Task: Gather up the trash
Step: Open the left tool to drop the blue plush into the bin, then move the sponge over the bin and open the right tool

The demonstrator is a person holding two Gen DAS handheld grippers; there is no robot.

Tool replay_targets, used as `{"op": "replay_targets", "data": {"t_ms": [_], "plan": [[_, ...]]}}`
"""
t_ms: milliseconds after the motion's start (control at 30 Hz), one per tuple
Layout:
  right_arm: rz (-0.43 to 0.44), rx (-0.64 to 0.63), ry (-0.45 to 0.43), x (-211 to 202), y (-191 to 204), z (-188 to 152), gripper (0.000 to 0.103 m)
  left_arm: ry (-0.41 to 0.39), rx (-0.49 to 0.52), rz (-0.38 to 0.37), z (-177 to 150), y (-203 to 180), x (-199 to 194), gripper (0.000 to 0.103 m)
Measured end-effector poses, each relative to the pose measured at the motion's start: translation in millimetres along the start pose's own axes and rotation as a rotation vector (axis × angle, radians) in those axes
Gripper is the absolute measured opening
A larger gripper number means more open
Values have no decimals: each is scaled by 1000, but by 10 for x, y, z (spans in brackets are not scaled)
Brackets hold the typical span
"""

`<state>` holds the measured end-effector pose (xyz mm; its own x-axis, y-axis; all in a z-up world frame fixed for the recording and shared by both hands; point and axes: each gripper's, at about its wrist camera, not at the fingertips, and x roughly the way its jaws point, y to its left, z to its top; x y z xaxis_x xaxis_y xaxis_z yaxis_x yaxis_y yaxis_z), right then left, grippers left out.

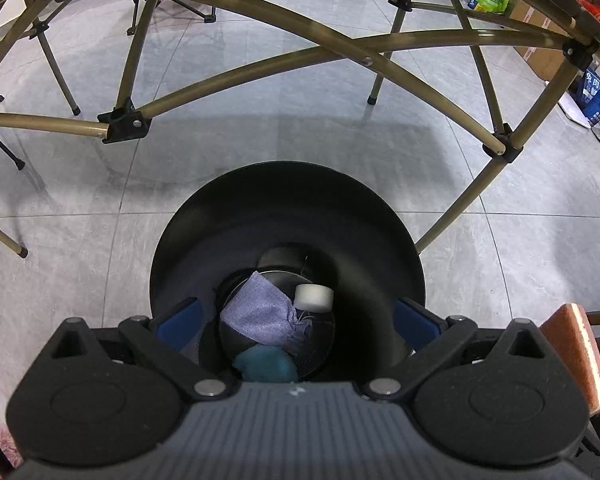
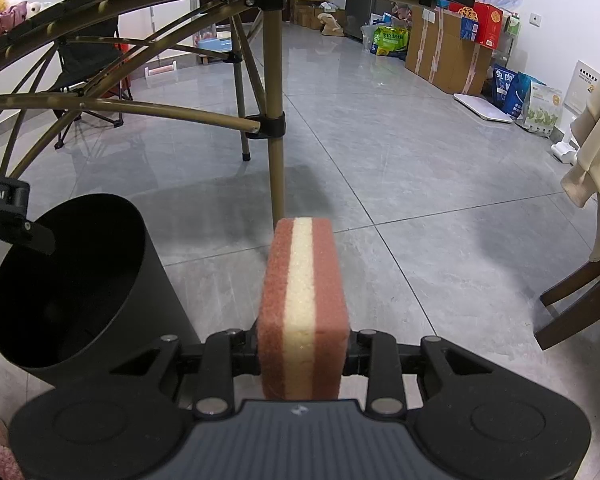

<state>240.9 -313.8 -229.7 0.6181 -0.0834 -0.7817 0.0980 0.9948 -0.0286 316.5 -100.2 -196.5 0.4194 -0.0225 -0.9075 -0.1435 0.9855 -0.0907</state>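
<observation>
Two grippers are busy: my left gripper [image 1: 296, 316] hangs open over the round black plastic bin [image 1: 380, 240], which holds a grey-blue cloth [image 1: 260, 312], while my right gripper [image 2: 302, 344] clamps a brown-and-cream sponge [image 2: 304, 304], with the bin to its left. Letting go now would probably drop the sponge onto the floor, and a careless swing could knock the bin's rim.
</observation>
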Motion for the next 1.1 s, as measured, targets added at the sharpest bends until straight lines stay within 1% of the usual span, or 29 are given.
{"op": "replay_targets", "data": {"t_ms": [300, 633, 933, 1100], "plan": [[2, -5, 2, 3, 17, 8, 30, -2, -2, 7, -2, 45, -23, 103], [31, -23, -4, -120, 104, 53, 30, -21, -4, 17, 4, 246, -168, 103], [104, -76, -35, -360, 444, 181, 30, -59, -19, 30, 16, 543, -364, 103], [159, -105, -42, -453, 652, 278, 30, -79, -49, 40, 26, 752, -462, 103]]}}
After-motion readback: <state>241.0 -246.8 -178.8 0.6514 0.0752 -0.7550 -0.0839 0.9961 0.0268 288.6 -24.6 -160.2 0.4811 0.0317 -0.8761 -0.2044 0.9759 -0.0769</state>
